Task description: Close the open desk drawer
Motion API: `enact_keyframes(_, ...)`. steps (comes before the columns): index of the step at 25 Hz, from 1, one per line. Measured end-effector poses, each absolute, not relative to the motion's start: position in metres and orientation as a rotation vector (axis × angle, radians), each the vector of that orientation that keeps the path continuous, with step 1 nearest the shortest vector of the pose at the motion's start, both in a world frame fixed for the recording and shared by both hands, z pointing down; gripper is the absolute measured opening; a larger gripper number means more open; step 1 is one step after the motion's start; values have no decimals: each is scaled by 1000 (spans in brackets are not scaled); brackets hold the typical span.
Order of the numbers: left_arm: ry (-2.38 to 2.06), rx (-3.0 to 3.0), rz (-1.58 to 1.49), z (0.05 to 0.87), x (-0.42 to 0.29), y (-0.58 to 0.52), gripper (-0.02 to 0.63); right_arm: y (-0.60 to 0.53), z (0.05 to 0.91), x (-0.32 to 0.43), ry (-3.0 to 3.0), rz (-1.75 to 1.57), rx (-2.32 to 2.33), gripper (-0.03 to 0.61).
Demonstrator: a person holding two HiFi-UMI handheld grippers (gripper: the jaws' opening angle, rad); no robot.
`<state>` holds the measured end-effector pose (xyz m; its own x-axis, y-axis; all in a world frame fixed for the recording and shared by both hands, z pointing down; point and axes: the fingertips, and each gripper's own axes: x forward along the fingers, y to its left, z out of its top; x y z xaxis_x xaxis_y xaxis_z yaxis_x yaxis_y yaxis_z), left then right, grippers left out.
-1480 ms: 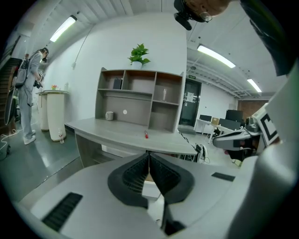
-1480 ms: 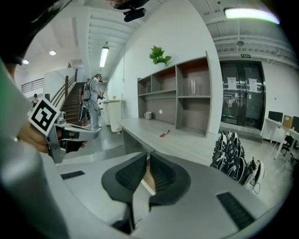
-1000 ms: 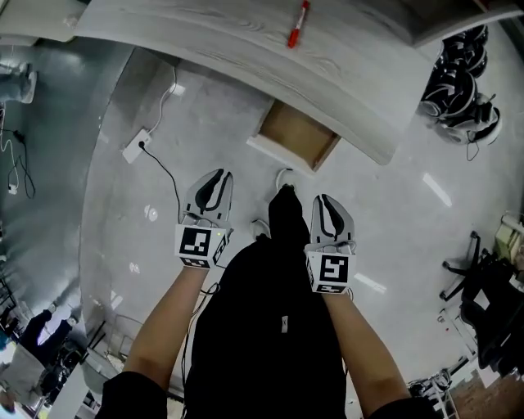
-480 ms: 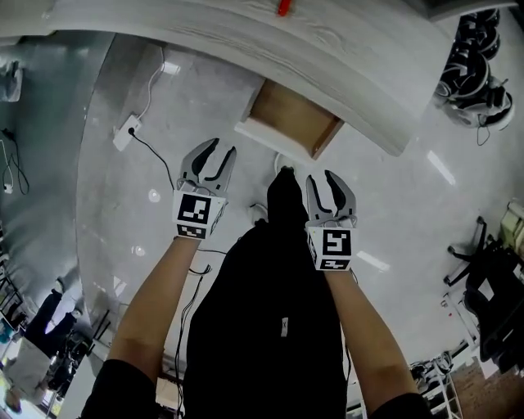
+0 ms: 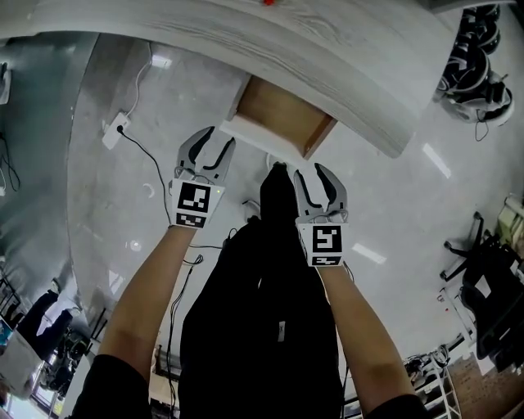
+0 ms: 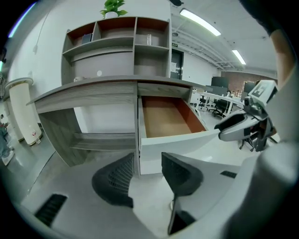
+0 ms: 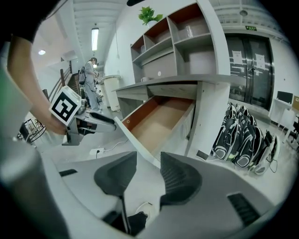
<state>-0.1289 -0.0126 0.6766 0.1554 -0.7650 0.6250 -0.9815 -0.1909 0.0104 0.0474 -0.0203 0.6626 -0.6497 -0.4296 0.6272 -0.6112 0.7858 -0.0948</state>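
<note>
Head view: drawer (image 5: 278, 113) open under desk (image 5: 344, 57) edge, stiff, probably free-sliding; push its white front (image 5: 260, 136); left gripper (image 5: 214, 141) and right gripper (image 5: 312, 171) jaws just opened, spread, empty.

The back of the drawer (image 5: 278, 110) sits under the counter (image 5: 344, 57), so the head view does not show it. A red thing (image 5: 266, 2) on the counter is cut off by the top edge, and what it is cannot be told. The person's black clothes (image 5: 262, 311) hide the floor under them, and only a bit of a white shoe (image 5: 270, 160) peeks out. Dark shapes (image 5: 49, 360) in the bottom left corner are too small and blurry to tell.

In the left gripper view, the plant (image 6: 113, 7) on the shelf (image 6: 135, 46) is cut off at the top. The small things (image 6: 86, 38) on the shelf are too tiny to name.

In the right gripper view, a far-off person (image 7: 89, 74) is too small to make out.
</note>
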Motion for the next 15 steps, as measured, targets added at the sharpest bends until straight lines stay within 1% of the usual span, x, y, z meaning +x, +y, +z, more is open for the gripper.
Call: enact_keyframes(15, -1499, 2194, 849, 698, -116, -38, 207, -23, 701, 39, -2305, 431, 729, 156)
